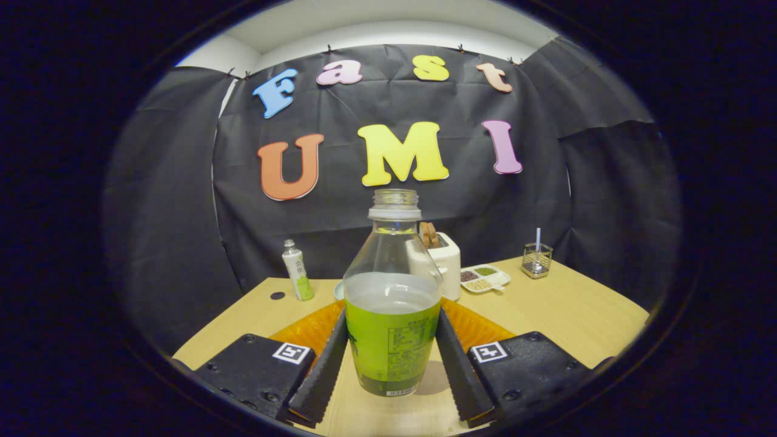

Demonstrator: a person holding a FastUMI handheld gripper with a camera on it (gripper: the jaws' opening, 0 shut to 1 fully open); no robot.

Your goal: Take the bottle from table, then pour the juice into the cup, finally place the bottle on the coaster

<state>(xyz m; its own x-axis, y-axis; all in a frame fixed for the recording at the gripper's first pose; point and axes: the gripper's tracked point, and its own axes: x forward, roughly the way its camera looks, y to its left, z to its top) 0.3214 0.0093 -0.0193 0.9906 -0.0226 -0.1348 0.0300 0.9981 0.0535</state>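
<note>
A clear plastic bottle [392, 303] stands upright on a pale wooden worktop [564, 309], its cap off and its neck open. It is the landmark for everything here. Pale liquid fills it to about halfway, and a green label wraps its lower part.

The gripper [392, 358] closes around the bottle: its two fingers [325, 370] press against the label, one on each side, so the bottle sits gripped between them, base on the worktop.

Just behind the bottle, showing on both sides of it, lies an orange coaster [309, 331], flat on the worktop; whether the bottle's base overlaps it cannot be told.

Further behind and left of the bottle stands a smaller bottle [297, 270] with a white and green label, upright. Beside it, a little nearer the bottle, the pale rim of a round thing [338, 291] peeks out; it is too hidden to name.

Directly behind the bottle, slightly right, is a white toaster [446, 261] with toast in its slots. Right of the toaster sits a white tray [485, 278] with sections of grains. Further right stands a small wire holder [537, 260] with a thin stick in it.
</note>
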